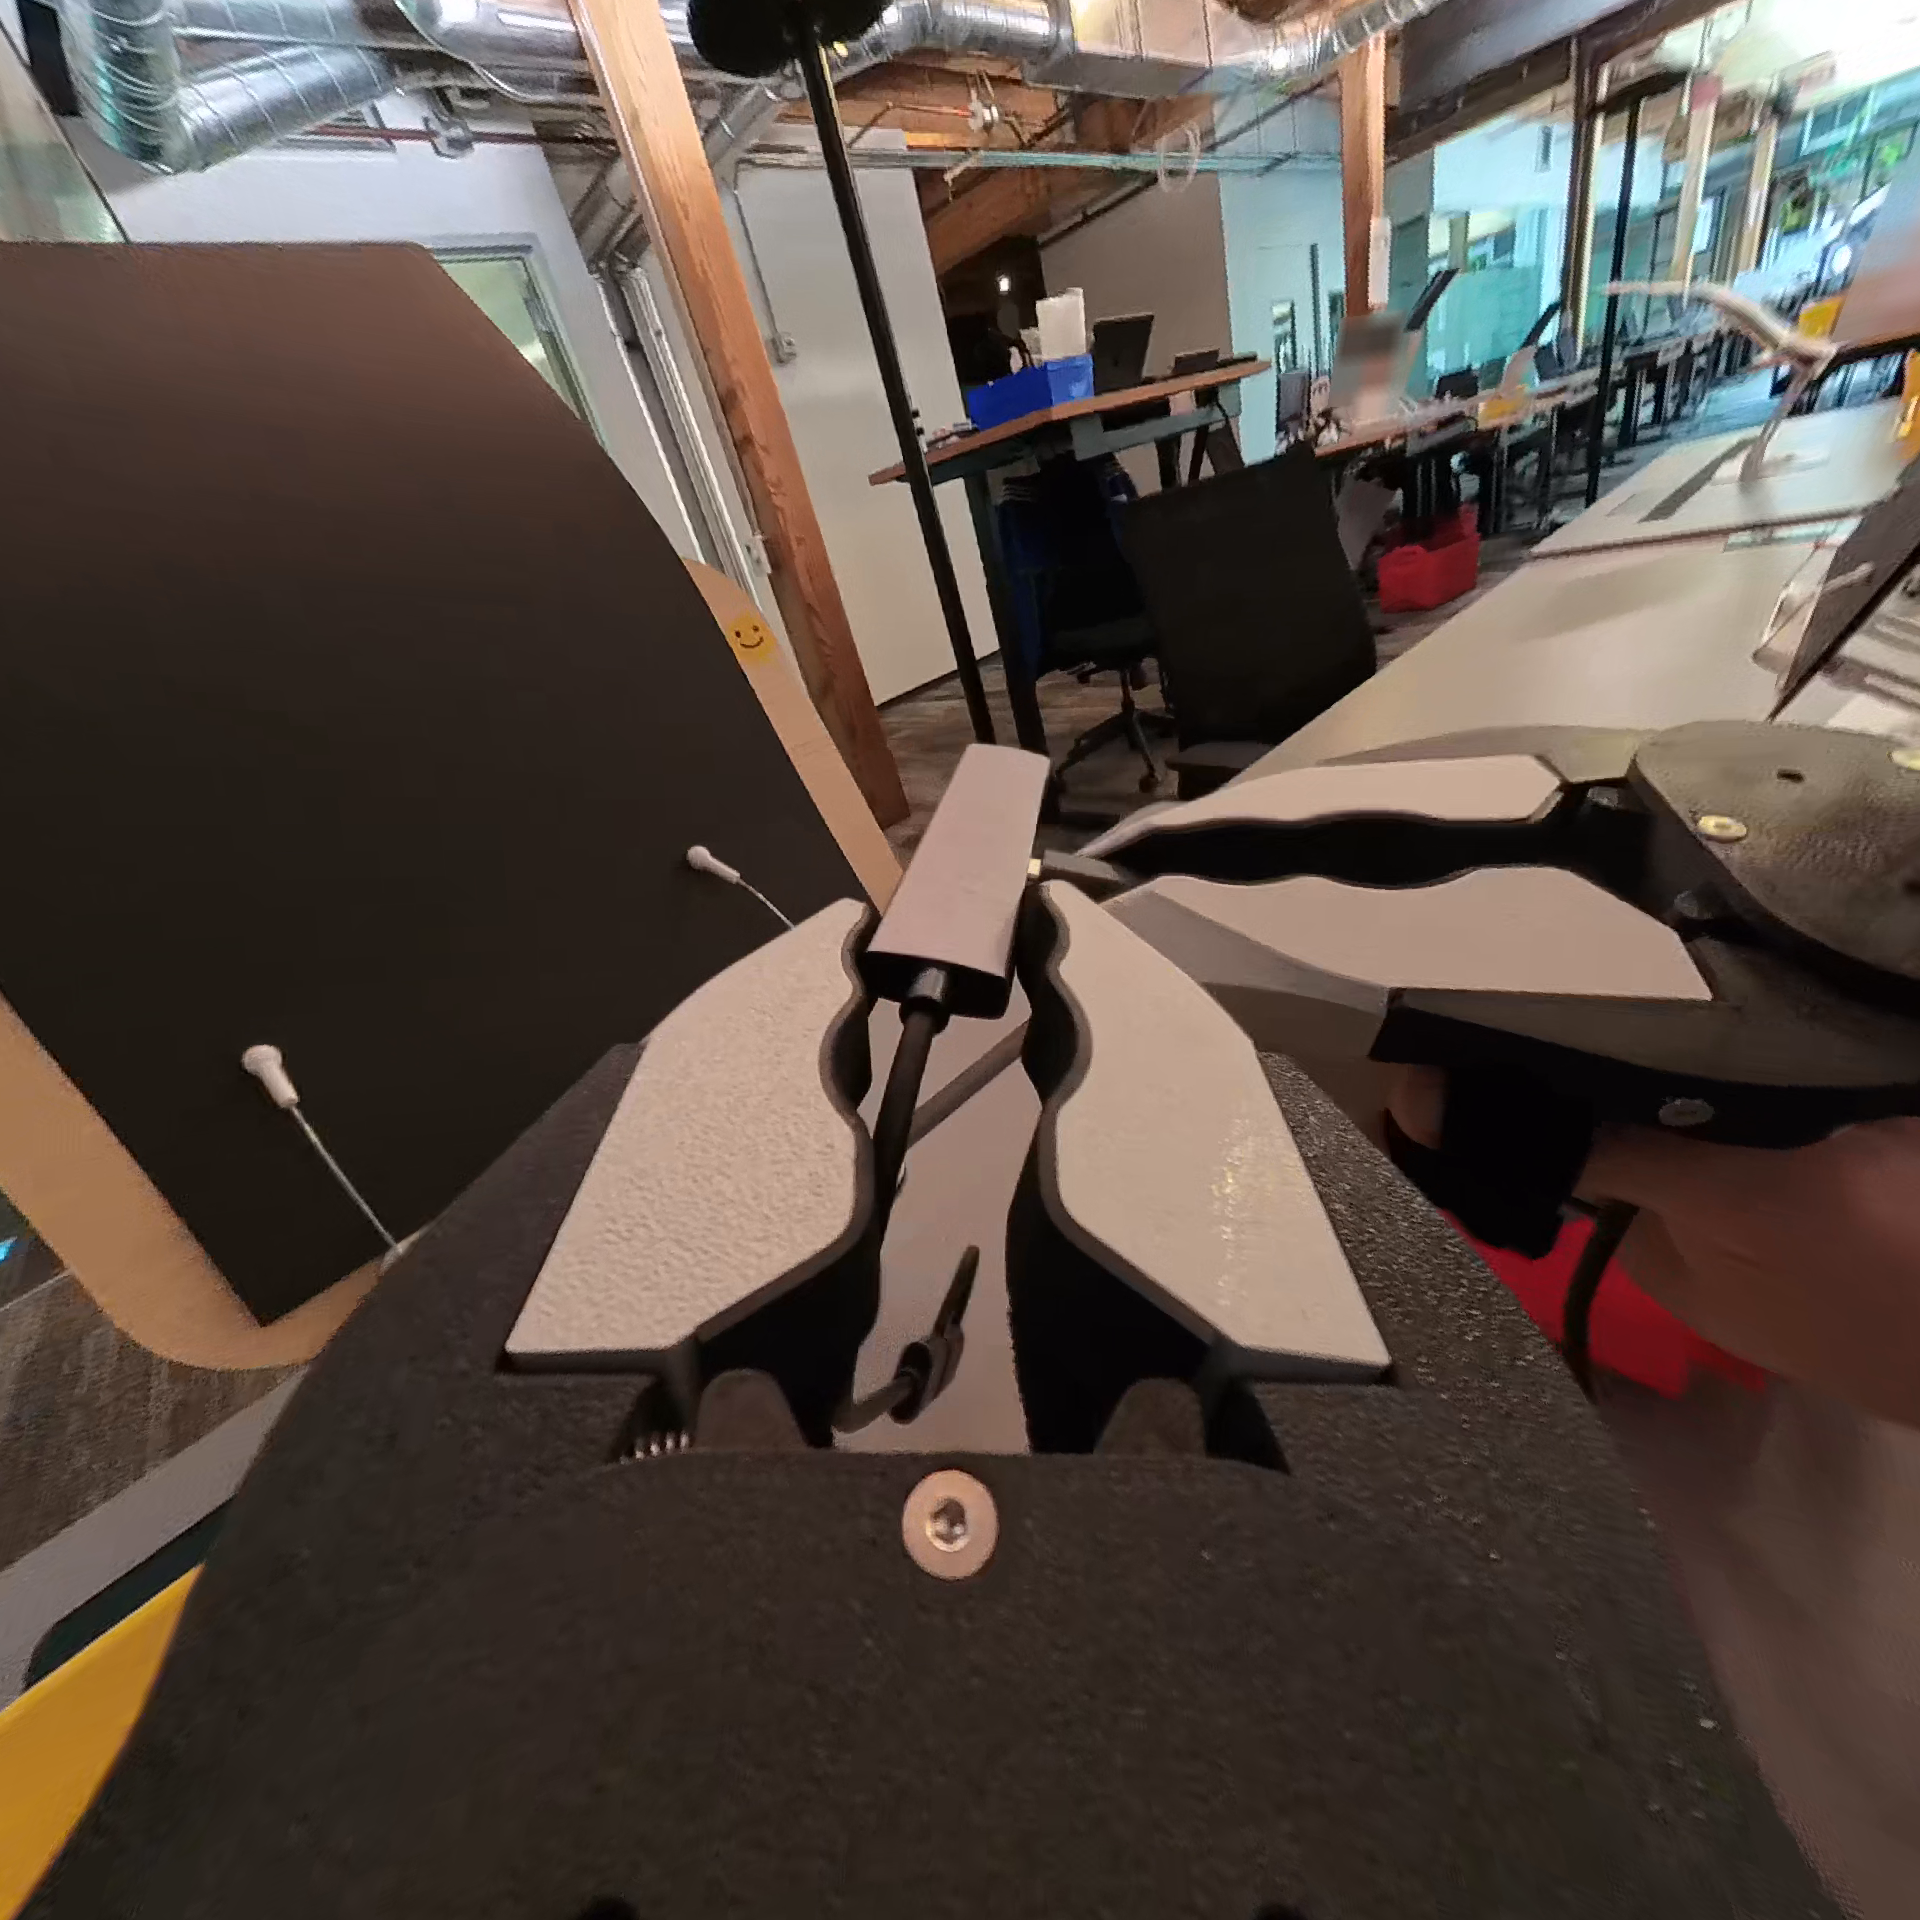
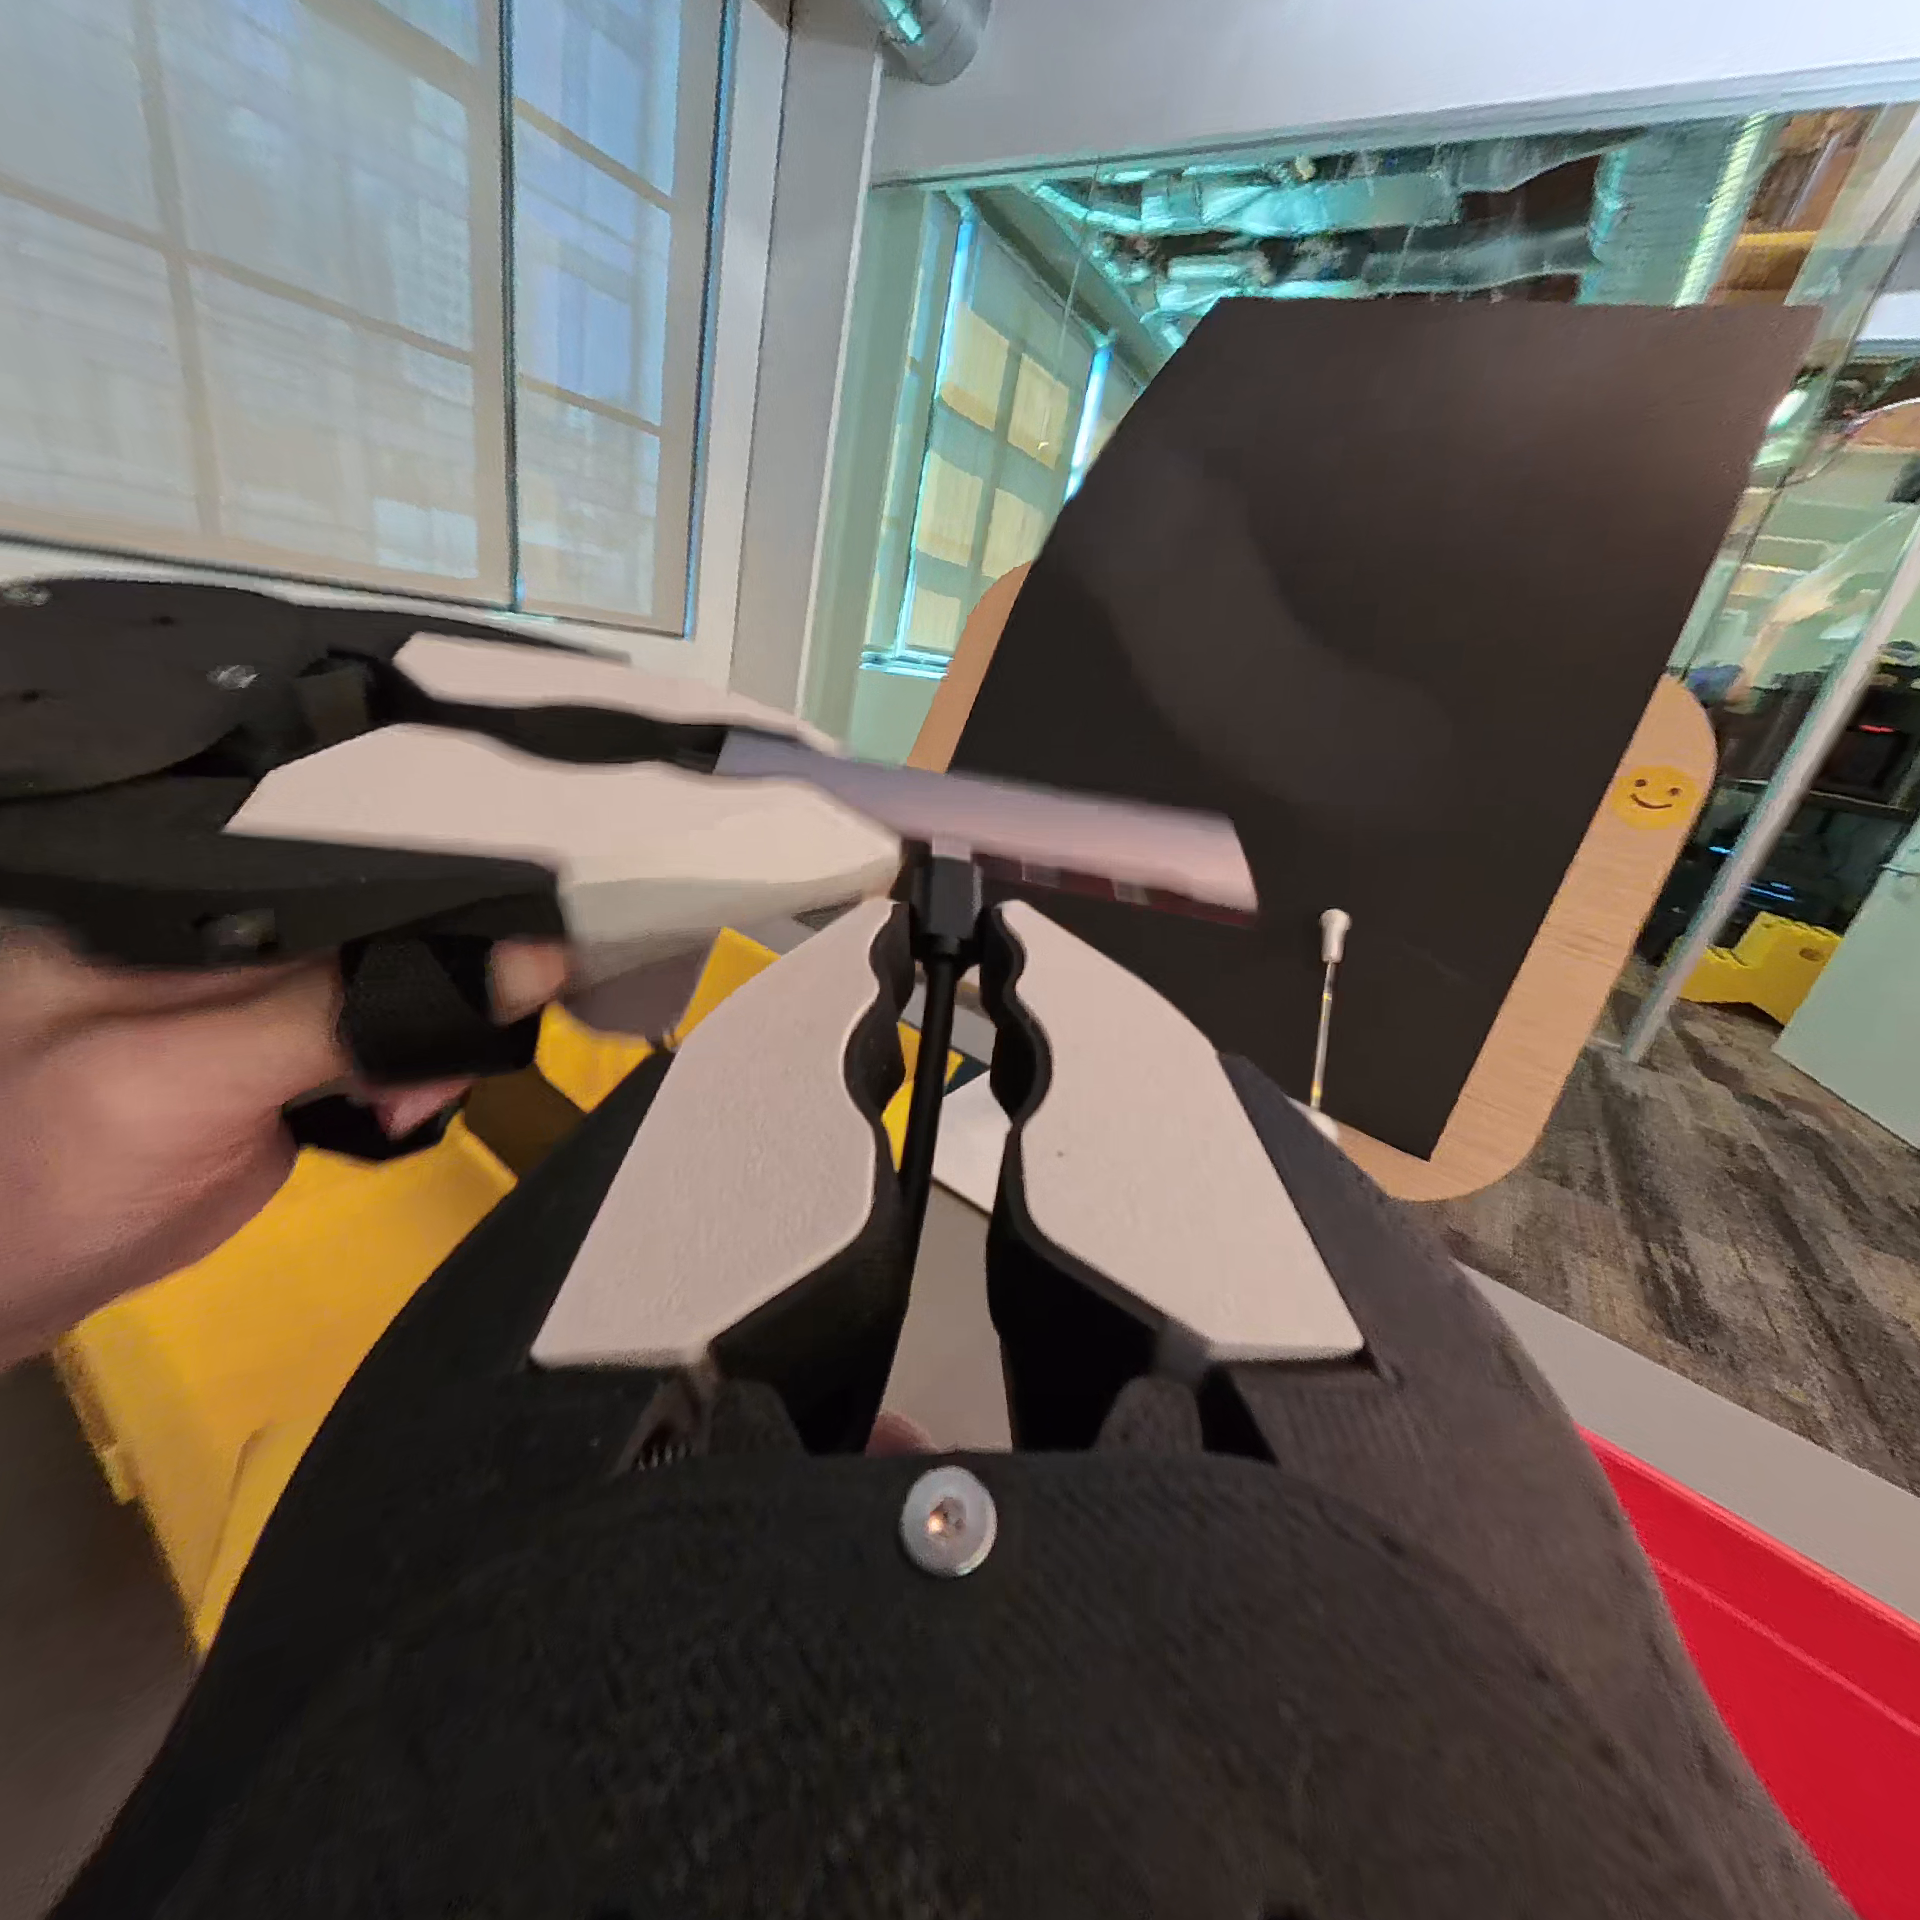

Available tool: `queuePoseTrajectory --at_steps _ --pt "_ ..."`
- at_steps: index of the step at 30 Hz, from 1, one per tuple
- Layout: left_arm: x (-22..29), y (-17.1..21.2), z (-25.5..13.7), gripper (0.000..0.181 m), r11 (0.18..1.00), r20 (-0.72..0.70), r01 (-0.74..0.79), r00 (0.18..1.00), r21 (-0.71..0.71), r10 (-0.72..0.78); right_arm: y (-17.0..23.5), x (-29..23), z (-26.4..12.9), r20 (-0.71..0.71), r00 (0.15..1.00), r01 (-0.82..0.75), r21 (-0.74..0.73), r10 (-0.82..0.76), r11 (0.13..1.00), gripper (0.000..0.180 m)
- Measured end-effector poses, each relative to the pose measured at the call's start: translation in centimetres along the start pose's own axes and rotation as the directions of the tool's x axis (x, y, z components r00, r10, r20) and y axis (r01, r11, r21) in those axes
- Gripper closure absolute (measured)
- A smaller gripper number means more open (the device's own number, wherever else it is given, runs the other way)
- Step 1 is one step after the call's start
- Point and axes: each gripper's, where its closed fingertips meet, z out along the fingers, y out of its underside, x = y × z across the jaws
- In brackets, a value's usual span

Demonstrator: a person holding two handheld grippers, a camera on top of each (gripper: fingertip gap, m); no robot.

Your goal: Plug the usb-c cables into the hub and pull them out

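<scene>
You have two grippers, left [image 1: 940, 925] and right [image 2: 940, 914]. You hold one hub [image 1: 961, 873]. I count two cables [image 1: 899, 1081], two white pins [image 1: 272, 1075] and one smiley sticker [image 1: 750, 636].

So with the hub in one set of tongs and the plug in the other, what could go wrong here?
1. The left tongs pinch only the hub's cable end, so side force could lever it loose.
2. The right tongs grip the plug at its tip; it may slip or go askew.
</scene>
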Motion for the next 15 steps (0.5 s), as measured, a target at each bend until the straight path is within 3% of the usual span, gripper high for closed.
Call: queuePoseTrajectory --at_steps 2,3,6,9,12,15 --pt "-5.9 0.7 -1.3 0.156 0.994 0.319 -0.089 0.942 -0.056 0.103 -1.0 -0.6 -1.0 0.025 0.999 0.018 0.050 -0.020 0.999 0.166" --pt "-8.2 0.7 -2.3 0.156 0.996 0.363 -0.072 0.928 -0.057 0.087 -1.2 -0.6 -1.2 0.008 0.999 0.049 0.040 -0.049 0.998 0.166" --pt "-7.8 -3.3 -4.5 0.156 0.948 -0.001 0.269 0.962 0.169 -0.273 -1.4 -0.5 -1.2 0.018 0.997 0.073 0.025 -0.073 0.997 0.166" --pt "-8.3 -4.7 -5.7 0.157 0.946 0.001 0.252 0.966 0.204 -0.257 -1.5 -0.4 -0.8 0.073 0.997 0.039 -0.005 -0.039 0.999 0.166" --pt "-7.4 -5.9 -6.1 0.157 0.905 -0.123 0.342 0.939 0.252 -0.320 -1.3 -0.3 -0.9 0.176 0.984 -0.025 -0.048 0.033 0.999 0.166" --pt "-6.9 -5.9 -6.0 0.157 0.889 -0.203 0.404 0.909 0.214 -0.364 -1.5 0.6 -1.3 0.215 0.977 0.003 -0.045 0.007 0.999 0.166"
